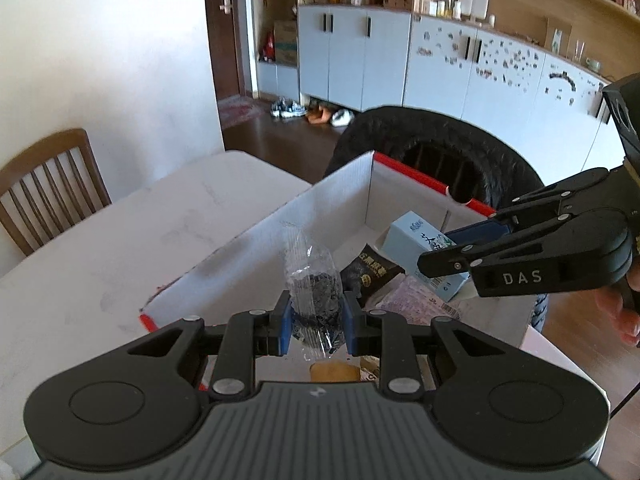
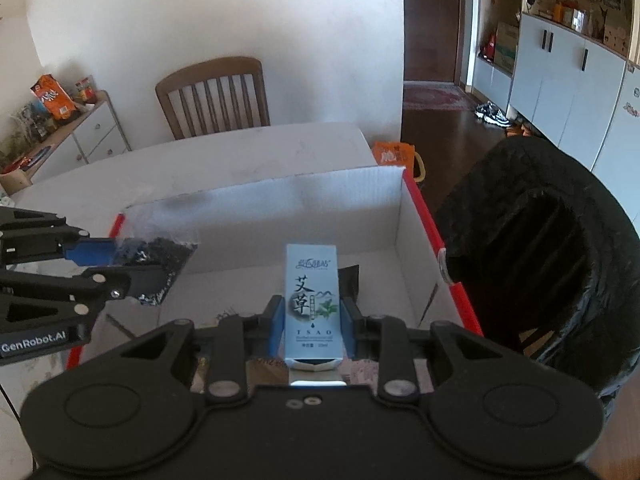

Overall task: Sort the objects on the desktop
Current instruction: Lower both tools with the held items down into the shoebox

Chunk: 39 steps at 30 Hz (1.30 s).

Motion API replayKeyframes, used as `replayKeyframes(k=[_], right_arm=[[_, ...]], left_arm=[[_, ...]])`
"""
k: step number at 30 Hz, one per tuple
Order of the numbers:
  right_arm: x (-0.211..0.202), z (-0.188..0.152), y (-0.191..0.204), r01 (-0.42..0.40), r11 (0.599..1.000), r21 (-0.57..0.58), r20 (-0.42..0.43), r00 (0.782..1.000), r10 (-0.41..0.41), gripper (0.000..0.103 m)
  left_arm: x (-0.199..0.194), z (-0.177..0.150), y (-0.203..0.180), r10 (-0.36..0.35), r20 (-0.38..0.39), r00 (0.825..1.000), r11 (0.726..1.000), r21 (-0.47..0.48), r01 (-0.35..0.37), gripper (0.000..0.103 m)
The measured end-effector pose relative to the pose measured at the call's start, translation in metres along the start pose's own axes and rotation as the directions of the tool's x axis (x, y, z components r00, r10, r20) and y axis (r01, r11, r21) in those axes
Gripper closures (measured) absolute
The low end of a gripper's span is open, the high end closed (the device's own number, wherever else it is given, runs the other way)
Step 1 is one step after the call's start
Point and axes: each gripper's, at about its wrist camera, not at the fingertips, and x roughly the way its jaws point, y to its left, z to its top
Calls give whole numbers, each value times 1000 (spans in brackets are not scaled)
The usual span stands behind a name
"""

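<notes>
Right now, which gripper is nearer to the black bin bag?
Right. The right gripper, holding the blue box, is beside the black bin bag; the left gripper is farther across the carton.

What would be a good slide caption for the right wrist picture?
Right gripper holds a pale blue carton over a white cardboard box, left gripper alongside with a clear packet.

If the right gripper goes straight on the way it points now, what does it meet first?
Most likely the floor of the cardboard box, near the dark packet lying there. The right gripper, shut on the blue carton, points down into it; depth is unclear.
</notes>
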Motion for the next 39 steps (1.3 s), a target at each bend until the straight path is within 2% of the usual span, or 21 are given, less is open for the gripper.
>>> replayKeyframes(k=[12,17,21,35,39], right_arm=[[43,6,-2,15,1000,-21,-59,998,-16,75],[56,9,0,20,999,-38,-71,997,-22,75],[61,13,-3,15,999,-39,-77,997,-18,75],[70,18,-4,15,998,-65,-85,996,-20,74],[71,19,-2,14,997,-74,-89,996,-21,74]], left_arm=[[46,11,2,12,-142,990,998,71,-2,79],[67,10,1,57,-213,975,993,114,-33,79],[79,8,1,43,-266,963,994,104,-15,79],[100,4,-5,18,-339,940,995,94,15,79],[103,1,-6,21,-343,939,996,93,12,79]])
